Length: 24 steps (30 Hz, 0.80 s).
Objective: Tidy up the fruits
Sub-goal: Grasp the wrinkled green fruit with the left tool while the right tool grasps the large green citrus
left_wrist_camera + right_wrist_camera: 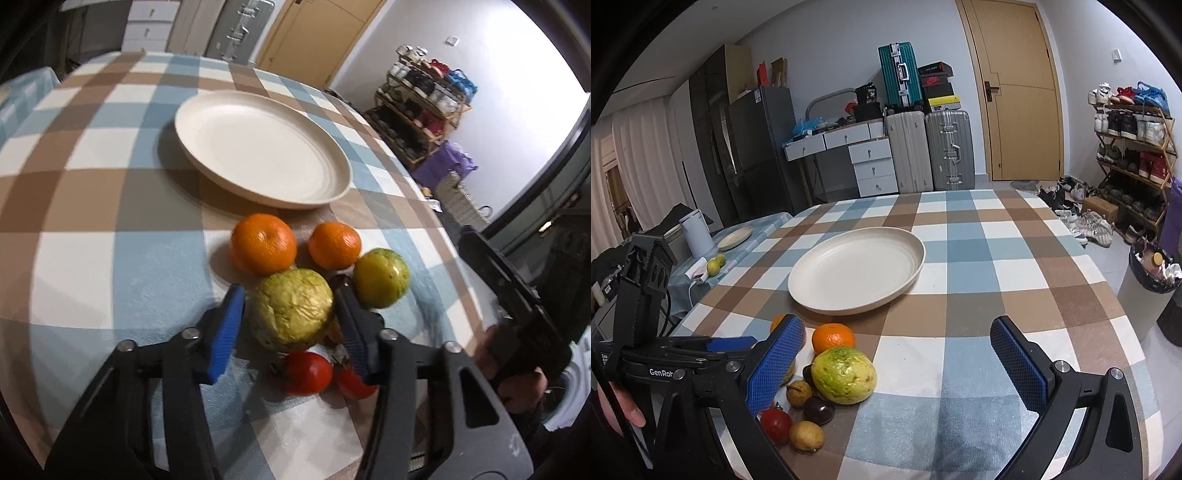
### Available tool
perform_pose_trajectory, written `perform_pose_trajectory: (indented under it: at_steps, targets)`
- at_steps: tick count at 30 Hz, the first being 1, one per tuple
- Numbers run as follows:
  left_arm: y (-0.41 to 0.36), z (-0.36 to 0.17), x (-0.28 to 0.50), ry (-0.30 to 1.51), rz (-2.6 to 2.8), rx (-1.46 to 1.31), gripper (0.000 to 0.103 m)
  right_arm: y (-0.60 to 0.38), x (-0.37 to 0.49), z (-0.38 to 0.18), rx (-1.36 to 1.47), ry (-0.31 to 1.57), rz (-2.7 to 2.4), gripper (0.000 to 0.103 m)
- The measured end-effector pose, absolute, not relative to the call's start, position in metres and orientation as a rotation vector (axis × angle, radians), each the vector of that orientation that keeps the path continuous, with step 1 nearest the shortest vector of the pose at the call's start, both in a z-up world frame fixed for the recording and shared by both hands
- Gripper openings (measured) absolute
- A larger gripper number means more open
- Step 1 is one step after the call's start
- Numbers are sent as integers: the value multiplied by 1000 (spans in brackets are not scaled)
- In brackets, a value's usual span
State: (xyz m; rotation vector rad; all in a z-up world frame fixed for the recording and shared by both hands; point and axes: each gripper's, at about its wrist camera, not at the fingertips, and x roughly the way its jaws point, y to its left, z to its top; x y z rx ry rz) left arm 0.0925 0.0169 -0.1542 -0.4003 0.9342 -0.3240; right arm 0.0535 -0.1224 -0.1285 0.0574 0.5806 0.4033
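A cream plate [258, 147] lies empty on the checked tablecloth, also in the right wrist view [857, 273]. In front of it lies a cluster of fruit: two oranges [264, 243] [334, 245], a wrinkled green-yellow guava [291, 314], a smoother green fruit [380, 277] and red tomatoes [306, 373]. My left gripper [290, 325] is open, its blue pads on either side of the wrinkled guava with small gaps. My right gripper [897, 365] is open and empty, above the table right of the fruit; a green guava [844, 374], an orange [833, 338] and small fruits lie by its left finger.
A side table at the left holds a small plate [735, 236], a white jug [696, 232] and two green fruits [714, 264]. The table's right edge drops to the floor, with a bin [1148, 273] and a shoe rack [1130, 147] beyond.
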Motion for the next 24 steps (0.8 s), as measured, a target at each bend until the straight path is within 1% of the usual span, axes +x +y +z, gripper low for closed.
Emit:
perform_pose_trajectory:
  at_steps: [10,19,20,24]
  targets:
    - [30,-159,98,925,-364,-453,45,-122,65,-145,140,676,522,103]
    - [42,-144,90,886,-390,-476,45,-104,74,-162,169,777,604,102]
    - [43,-142,90,882,-391,-476,45,-103,75,-163,172,784,610,101]
    - [47,-136,89,868,-396,-481,45,-100,81,-169,189,828,631,90]
